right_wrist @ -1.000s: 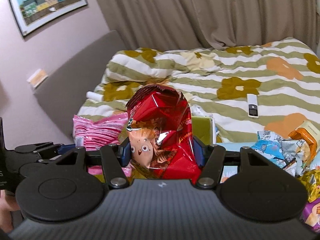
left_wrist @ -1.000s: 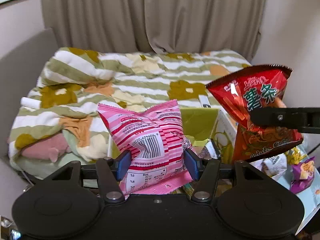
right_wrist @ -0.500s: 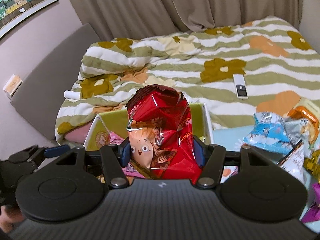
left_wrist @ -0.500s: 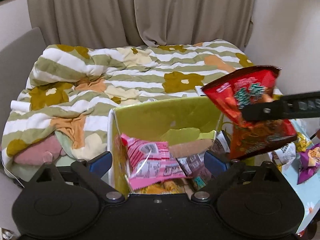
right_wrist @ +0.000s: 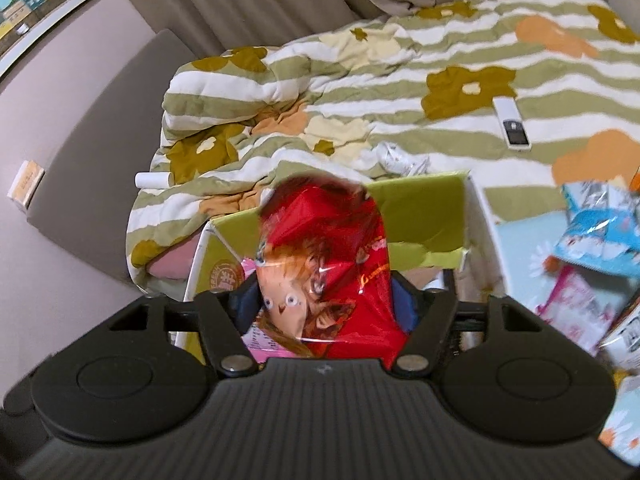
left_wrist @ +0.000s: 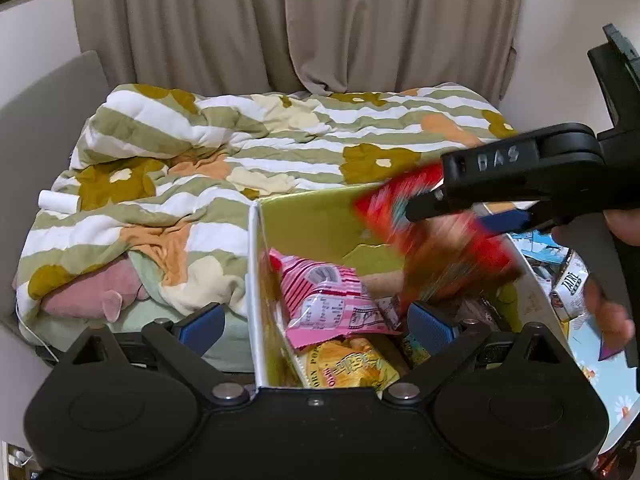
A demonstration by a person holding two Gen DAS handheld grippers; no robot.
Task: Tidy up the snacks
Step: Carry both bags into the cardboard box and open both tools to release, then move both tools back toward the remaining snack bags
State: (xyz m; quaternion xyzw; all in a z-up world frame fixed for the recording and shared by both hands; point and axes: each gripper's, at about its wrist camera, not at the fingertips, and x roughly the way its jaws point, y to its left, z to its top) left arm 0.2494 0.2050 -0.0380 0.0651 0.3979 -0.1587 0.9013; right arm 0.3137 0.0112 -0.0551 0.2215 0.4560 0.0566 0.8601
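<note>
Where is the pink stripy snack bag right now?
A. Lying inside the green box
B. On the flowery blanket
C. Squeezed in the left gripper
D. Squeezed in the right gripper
A. The pink stripy snack bag lies inside the green box on top of other packets, while the left gripper is open with nothing in it and the right gripper is shut on the red snack bag.

1. Right gripper (left_wrist: 500,204), right of frame: embossed "DAS" on its black finger.
2. White packet (left_wrist: 570,292), right edge: "TAIPE".
3. Yellow packet (left_wrist: 348,364), lower centre: partial "PO"; remainder illegible.
</note>
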